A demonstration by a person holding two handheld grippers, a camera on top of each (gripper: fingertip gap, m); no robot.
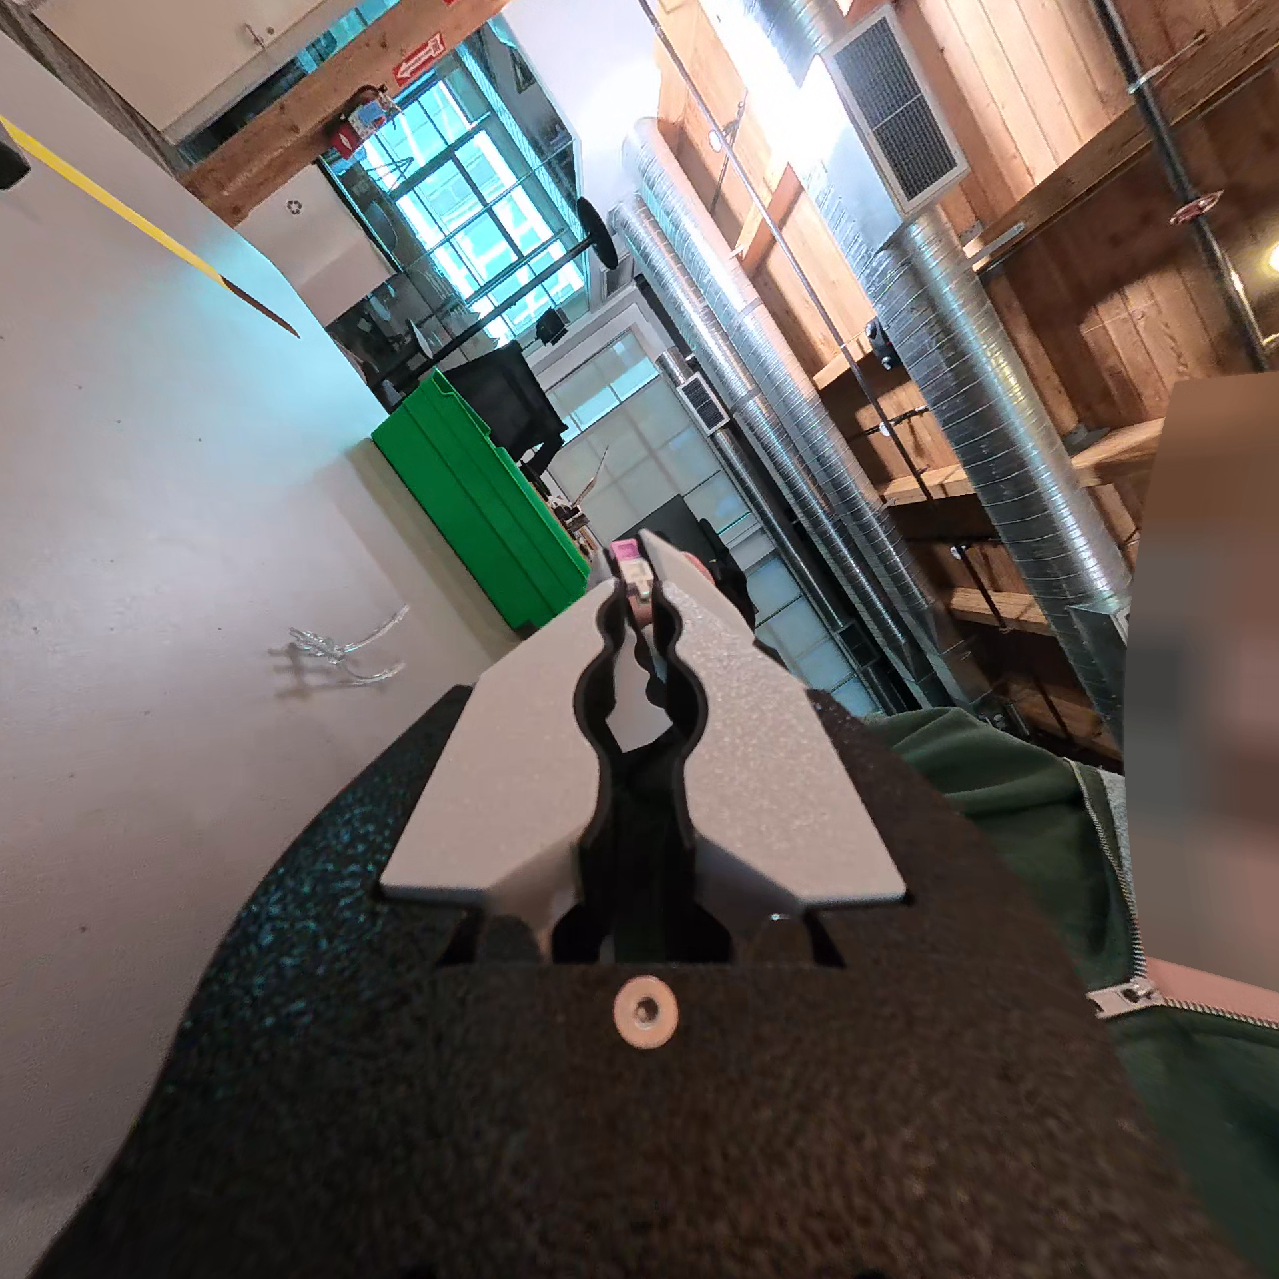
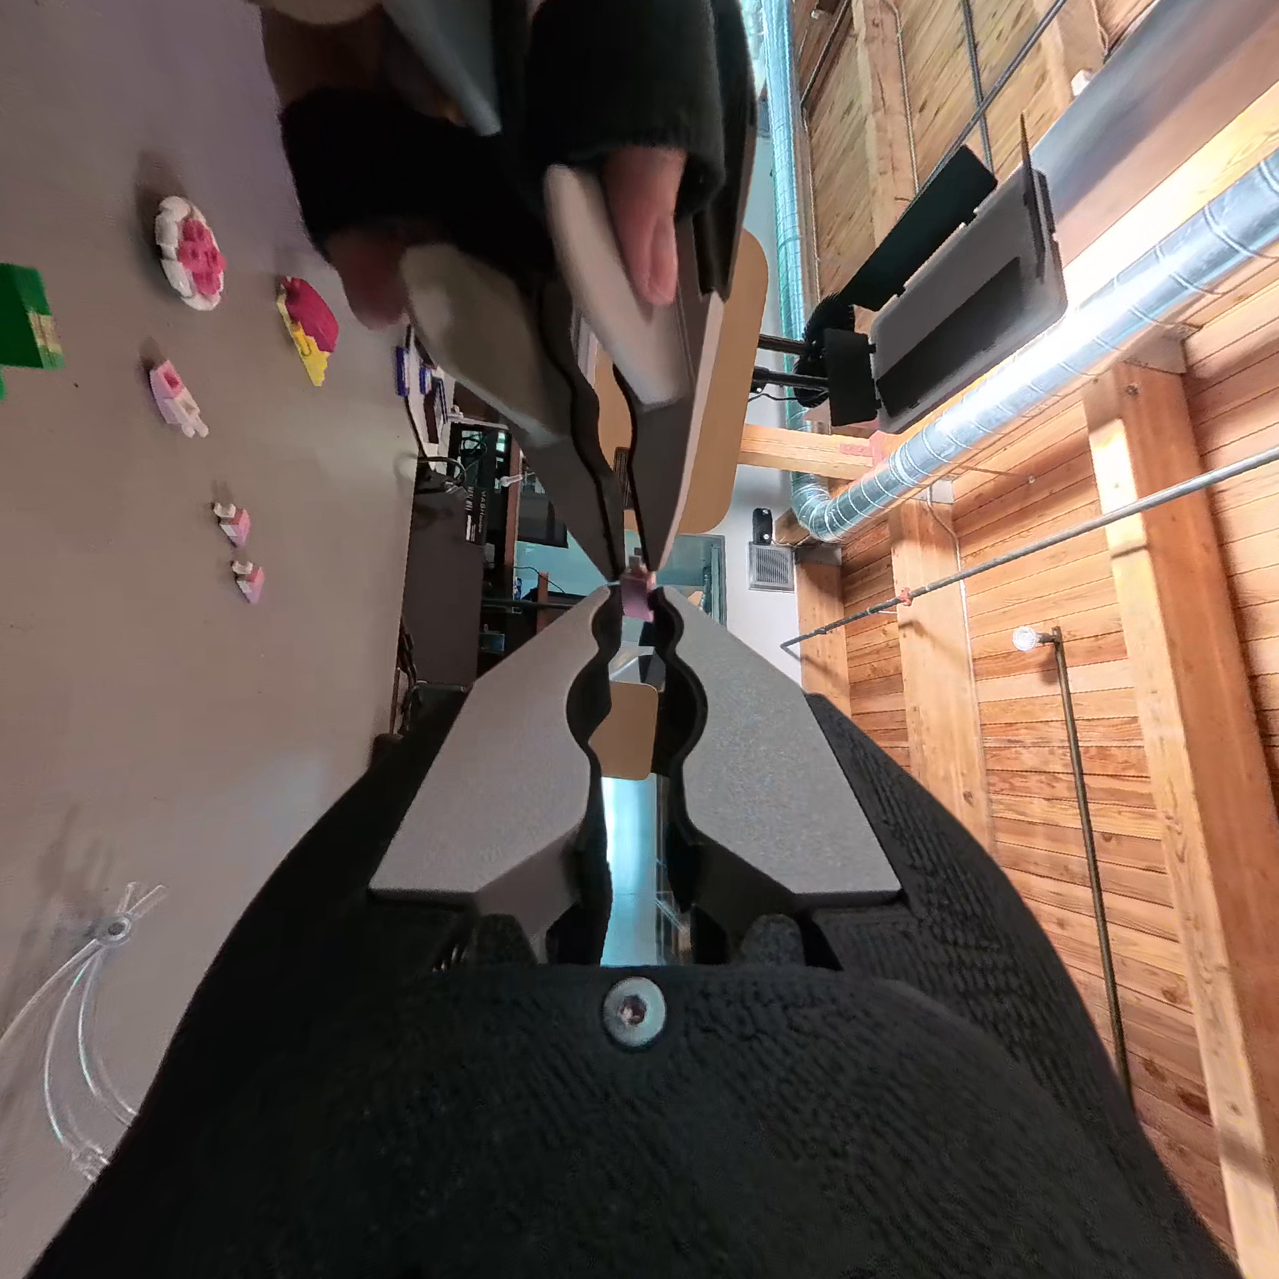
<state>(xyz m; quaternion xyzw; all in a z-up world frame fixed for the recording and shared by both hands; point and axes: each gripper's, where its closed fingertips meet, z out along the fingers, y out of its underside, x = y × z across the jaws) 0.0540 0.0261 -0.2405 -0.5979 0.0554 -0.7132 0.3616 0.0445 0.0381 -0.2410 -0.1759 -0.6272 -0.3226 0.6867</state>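
Both grippers are held up in the air, tip to tip, beside the grey table (image 2: 138, 692). My left gripper (image 1: 633, 588) is shut on a small pink-and-white brick piece (image 1: 633, 569). In the right wrist view the left gripper (image 2: 630, 564) comes down from the top, held by a hand in a black fingerless glove (image 2: 623, 83). My right gripper (image 2: 633, 601) is shut on a small purple brick piece (image 2: 637, 602). The two pieces touch between the two pairs of tips.
On the table lie a white-and-pink round brick flower (image 2: 190, 252), a magenta-and-yellow piece (image 2: 308, 325), a green block (image 2: 28, 318), three small pink-and-white pieces (image 2: 176, 398) and clear plastic parts (image 2: 90, 969). Green bins (image 1: 477, 498) stand at the table's far end. A person in a green jacket (image 1: 1038, 830) is at the right. The grippers are tip to tip, or close to it. The green block (image 2: 28, 318) is about equally far from each gripper, around 12 centimetres.
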